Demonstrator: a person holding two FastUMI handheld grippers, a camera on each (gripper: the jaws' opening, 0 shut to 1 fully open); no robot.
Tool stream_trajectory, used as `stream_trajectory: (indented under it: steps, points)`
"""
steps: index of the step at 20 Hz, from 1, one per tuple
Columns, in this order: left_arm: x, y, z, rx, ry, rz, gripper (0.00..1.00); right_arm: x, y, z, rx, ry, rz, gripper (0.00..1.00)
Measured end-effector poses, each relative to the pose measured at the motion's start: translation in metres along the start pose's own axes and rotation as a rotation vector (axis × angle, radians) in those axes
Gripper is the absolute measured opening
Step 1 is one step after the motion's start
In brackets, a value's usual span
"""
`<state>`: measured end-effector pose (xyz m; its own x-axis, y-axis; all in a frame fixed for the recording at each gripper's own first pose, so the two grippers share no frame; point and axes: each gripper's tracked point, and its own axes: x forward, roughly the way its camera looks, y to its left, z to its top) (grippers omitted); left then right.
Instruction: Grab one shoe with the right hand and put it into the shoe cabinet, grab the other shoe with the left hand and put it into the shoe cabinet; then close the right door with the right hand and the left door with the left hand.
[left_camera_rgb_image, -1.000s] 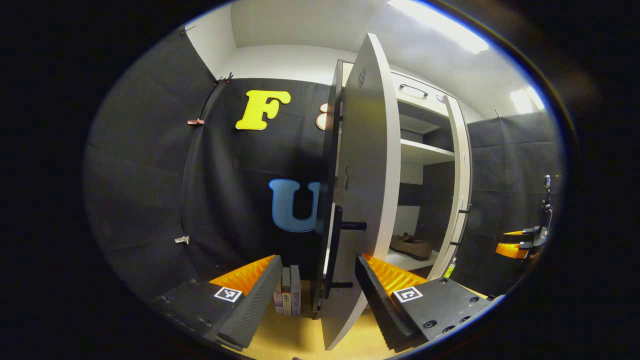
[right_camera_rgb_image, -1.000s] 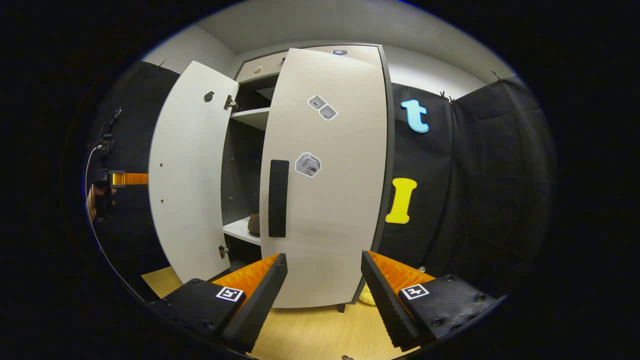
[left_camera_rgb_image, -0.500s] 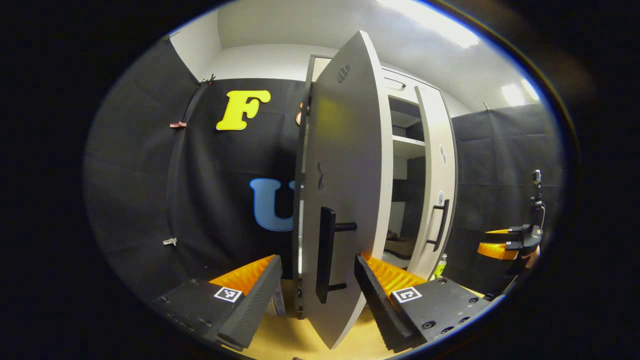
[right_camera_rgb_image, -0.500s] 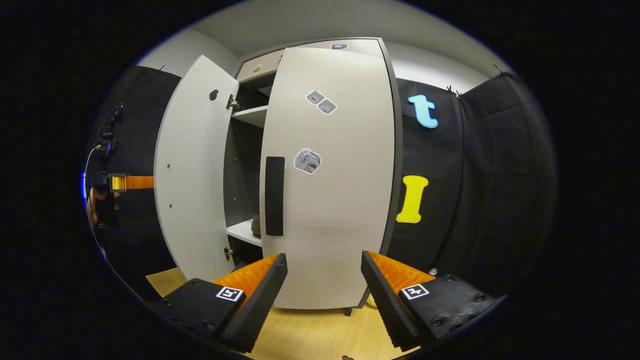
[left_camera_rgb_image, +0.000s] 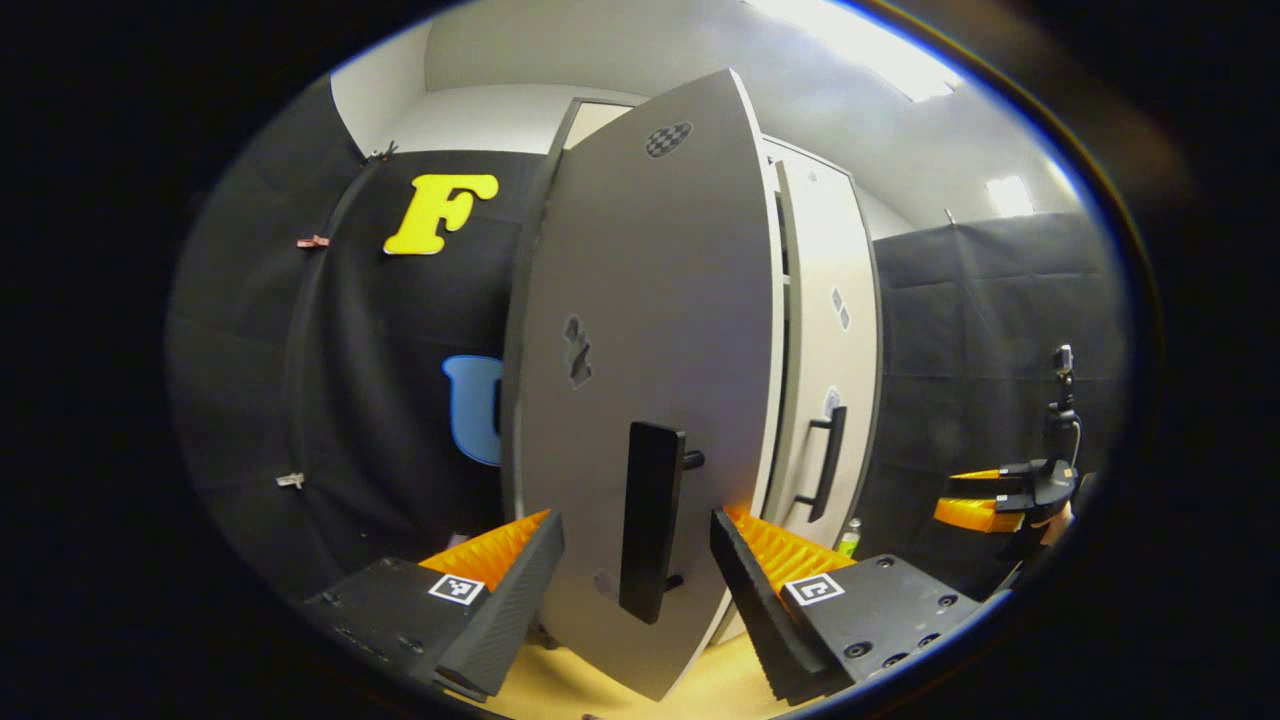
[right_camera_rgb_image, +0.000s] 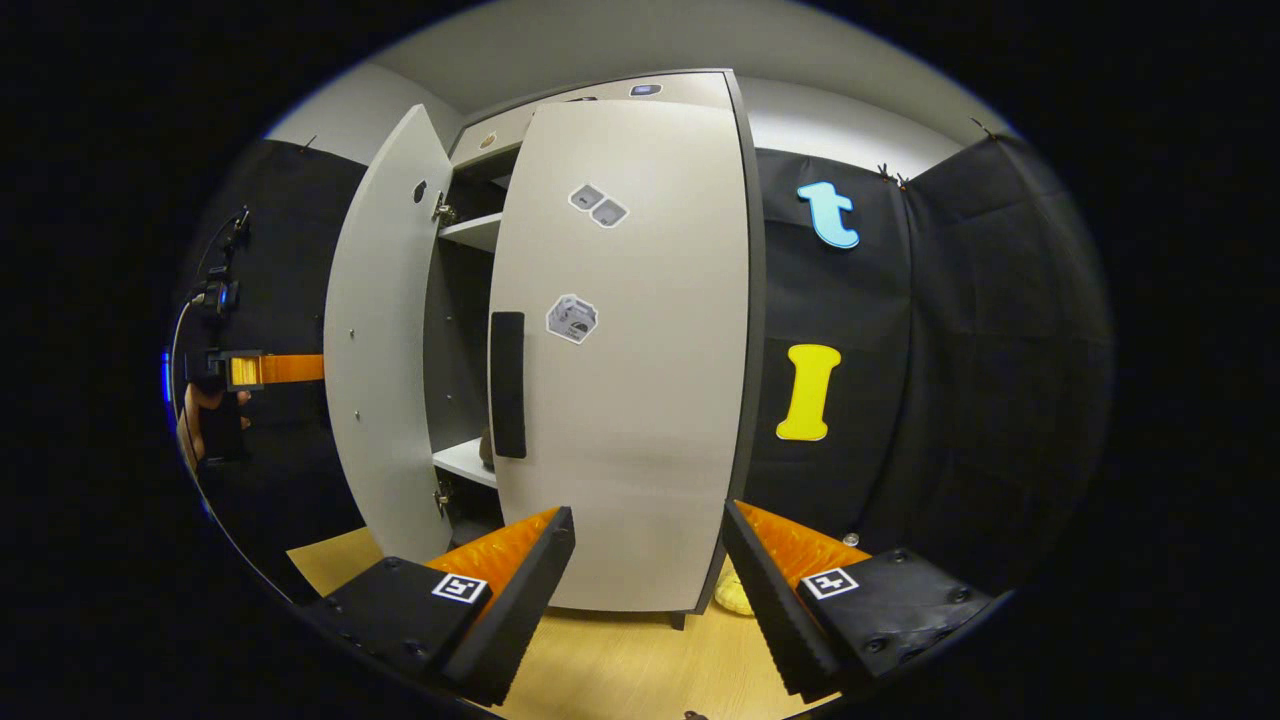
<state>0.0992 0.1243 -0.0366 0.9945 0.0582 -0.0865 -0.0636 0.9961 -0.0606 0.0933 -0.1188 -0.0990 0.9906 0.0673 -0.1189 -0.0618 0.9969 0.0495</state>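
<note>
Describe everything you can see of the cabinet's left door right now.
The left door is a tall, flat, pale grey panel, smooth like laminate, with a long black bar handle standing off it near the free edge and two small stickers on its outer face. In the right gripper view it stands partly open, hinged at its left side, its inner face showing a few small screws and metal hinges. The left gripper is open, its fingers either side of the handle; contact cannot be told.
</note>
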Motion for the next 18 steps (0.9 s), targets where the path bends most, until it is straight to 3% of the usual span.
stream_trajectory:
  steps: [2, 7, 12, 18]
  points:
    - [0.015, -0.010, -0.003, 0.016, 0.005, -0.012, 0.94, -0.002, -0.004, 0.000, 0.003, 0.000, -0.001, 0.98]
    - [0.031, -0.044, -0.008, 0.017, 0.012, -0.061, 0.94, -0.012, -0.018, 0.001, 0.008, -0.009, -0.014, 0.98]
    - [-0.001, -0.050, -0.004, 0.003, 0.001, -0.057, 0.94, -0.028, -0.013, 0.006, 0.020, -0.024, -0.010, 0.98]
    - [-0.049, -0.050, 0.001, -0.005, -0.013, -0.055, 0.94, -0.043, 0.036, 0.021, 0.015, -0.066, 0.047, 0.98]
